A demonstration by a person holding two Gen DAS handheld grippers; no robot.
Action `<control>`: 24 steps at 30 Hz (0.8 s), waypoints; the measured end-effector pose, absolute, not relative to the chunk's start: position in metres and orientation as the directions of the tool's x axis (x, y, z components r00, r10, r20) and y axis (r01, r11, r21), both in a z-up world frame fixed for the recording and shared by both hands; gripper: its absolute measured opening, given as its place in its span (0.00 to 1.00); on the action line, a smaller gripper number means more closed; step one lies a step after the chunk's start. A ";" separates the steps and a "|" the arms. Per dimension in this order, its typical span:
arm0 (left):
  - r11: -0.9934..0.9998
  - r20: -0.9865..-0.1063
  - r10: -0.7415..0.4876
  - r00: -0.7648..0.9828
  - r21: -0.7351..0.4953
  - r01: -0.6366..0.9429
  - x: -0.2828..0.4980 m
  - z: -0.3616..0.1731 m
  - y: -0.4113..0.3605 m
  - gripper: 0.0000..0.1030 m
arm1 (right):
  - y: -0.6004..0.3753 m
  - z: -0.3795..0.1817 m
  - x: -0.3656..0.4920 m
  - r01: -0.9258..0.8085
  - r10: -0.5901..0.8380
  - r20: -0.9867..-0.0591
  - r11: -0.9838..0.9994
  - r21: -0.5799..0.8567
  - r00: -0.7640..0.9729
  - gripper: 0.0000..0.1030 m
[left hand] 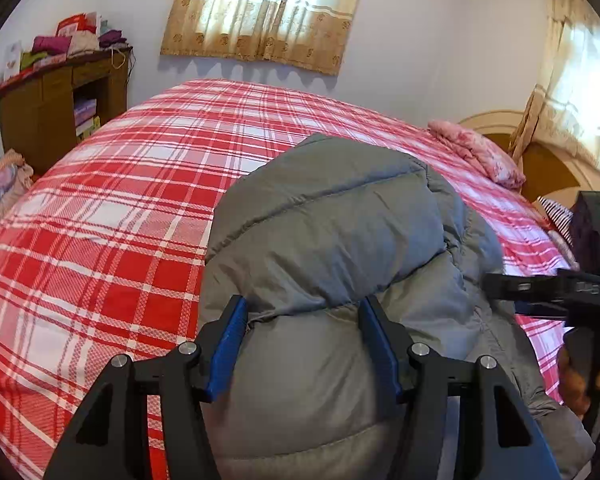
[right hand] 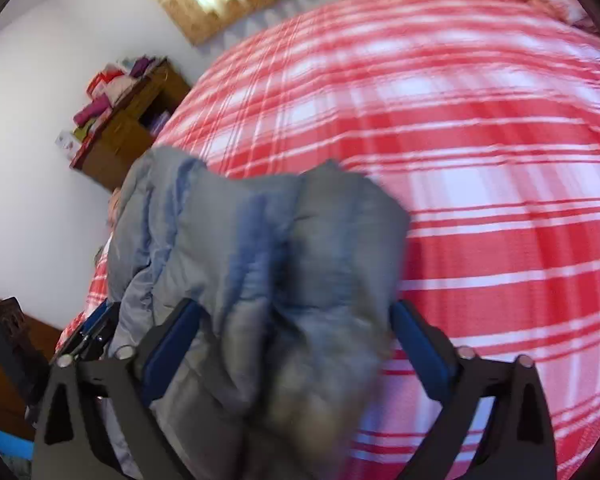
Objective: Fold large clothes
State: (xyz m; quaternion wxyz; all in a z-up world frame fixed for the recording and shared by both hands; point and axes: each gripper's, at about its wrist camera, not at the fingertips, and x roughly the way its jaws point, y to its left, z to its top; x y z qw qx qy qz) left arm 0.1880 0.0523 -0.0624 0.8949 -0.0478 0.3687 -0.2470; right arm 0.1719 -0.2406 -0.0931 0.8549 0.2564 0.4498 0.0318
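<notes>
on the plaid bedspread (left hand: 100, 240) lies a grey puffer jacket (left hand: 328, 220), no legible writing.

grey padded jacket (right hand: 260, 280) smeared by motion blur, its lower part cut off by the frame edge

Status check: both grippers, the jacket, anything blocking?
Left gripper straddles a puffy fold of the grey quilted jacket; grip unclear. Right gripper open, jacket between its fingers. Jacket bunched on the red plaid bedspread. Nothing blocking.
</notes>
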 end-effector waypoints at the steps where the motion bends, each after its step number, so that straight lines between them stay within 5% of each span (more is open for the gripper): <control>1: 0.876 -0.635 -0.473 0.611 -0.268 0.400 0.192 -0.065 0.052 0.57 | -0.229 -0.089 0.178 0.148 0.275 -0.749 0.884 0.443 0.602 0.58; 3: 0.886 -0.625 -0.461 0.630 -0.278 0.372 0.193 -0.066 0.059 0.57 | -0.207 -0.082 0.186 0.064 0.286 -0.725 0.908 0.413 0.627 0.34; 5: 0.884 -0.611 -0.467 0.639 -0.312 0.347 0.196 -0.068 0.069 0.57 | -0.200 -0.085 0.192 -0.055 0.473 -0.605 0.814 0.578 0.640 0.22; 8: 0.878 -0.598 -0.477 0.644 -0.350 0.325 0.199 -0.069 0.077 0.57 | -0.223 -0.126 0.196 -0.075 0.664 -0.359 0.530 0.845 0.656 0.16; 11: 0.874 -0.608 -0.486 0.628 -0.336 0.352 0.200 -0.069 0.067 0.57 | -0.249 -0.181 0.187 -0.027 0.705 -0.204 0.301 0.953 0.679 0.10; 18: 0.864 -0.608 -0.495 0.621 -0.267 0.427 0.190 -0.074 0.021 0.58 | -0.278 -0.222 0.162 -0.002 0.696 -0.132 0.189 0.982 0.706 0.04; 24: 0.879 -0.623 -0.445 0.643 -0.167 0.447 0.180 -0.088 -0.006 0.59 | -0.274 -0.212 0.156 -0.012 0.687 -0.220 0.315 0.949 0.692 0.04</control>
